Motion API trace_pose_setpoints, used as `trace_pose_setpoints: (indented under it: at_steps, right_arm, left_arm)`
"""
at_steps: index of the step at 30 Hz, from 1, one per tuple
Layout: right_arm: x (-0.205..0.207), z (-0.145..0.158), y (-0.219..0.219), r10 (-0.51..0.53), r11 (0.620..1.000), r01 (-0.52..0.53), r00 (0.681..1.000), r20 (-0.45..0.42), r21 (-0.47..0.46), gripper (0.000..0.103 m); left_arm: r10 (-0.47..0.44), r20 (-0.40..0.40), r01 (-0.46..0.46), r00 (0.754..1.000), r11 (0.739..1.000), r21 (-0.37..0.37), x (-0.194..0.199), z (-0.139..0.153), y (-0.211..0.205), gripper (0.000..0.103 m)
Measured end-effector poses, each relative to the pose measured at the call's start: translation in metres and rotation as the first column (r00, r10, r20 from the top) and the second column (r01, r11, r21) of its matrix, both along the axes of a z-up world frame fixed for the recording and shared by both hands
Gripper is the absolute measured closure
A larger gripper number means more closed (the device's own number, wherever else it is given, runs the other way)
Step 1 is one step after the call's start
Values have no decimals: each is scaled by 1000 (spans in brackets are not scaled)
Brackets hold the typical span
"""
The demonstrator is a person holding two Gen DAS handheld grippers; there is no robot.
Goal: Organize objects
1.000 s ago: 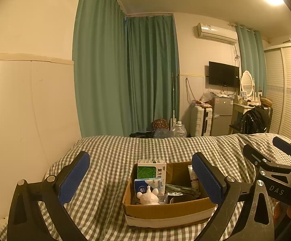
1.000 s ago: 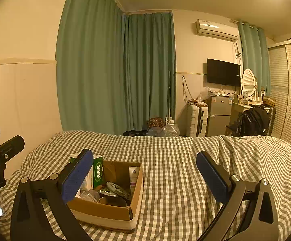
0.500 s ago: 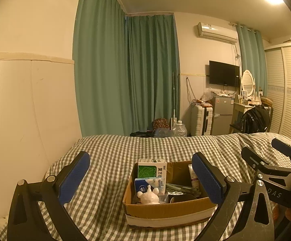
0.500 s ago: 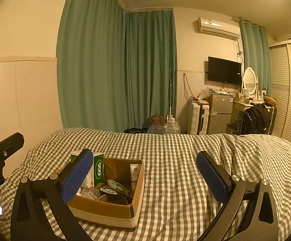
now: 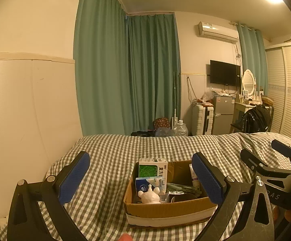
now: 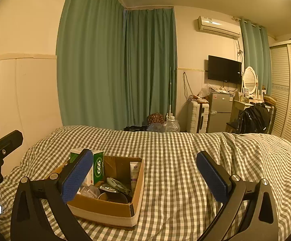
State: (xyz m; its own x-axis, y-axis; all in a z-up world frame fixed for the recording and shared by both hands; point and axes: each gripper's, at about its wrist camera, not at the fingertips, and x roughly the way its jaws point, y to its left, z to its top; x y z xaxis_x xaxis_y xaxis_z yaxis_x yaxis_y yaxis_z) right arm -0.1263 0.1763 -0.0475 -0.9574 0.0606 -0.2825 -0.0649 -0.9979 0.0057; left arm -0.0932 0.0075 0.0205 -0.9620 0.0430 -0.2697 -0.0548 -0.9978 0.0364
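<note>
On bed (image 6: 175, 160) | one cardboard box (image 5: 165, 210) | two grippers, jaws wide, empty

Cardboard box (image 5: 165, 210) (packed with items) sits on bed (image 5: 113, 160).

One cardboard box (image 5: 171, 210) on the bed (image 5: 113, 160). Inside: two upright cartons (image 5: 153, 169), one white figurine (image 5: 149, 195), one tube (image 6: 135, 172). Two grippers visible.
</note>
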Motion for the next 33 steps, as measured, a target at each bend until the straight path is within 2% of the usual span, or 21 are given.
trace_pose_setpoints:
  at_steps: [33]
  right_arm:
    - [-5, -9, 0, 7, 1000, -7, 999, 33, 19, 0]
  left_arm:
    - [16, 5, -16, 1000, 1000, 3, -1, 0, -4, 0]
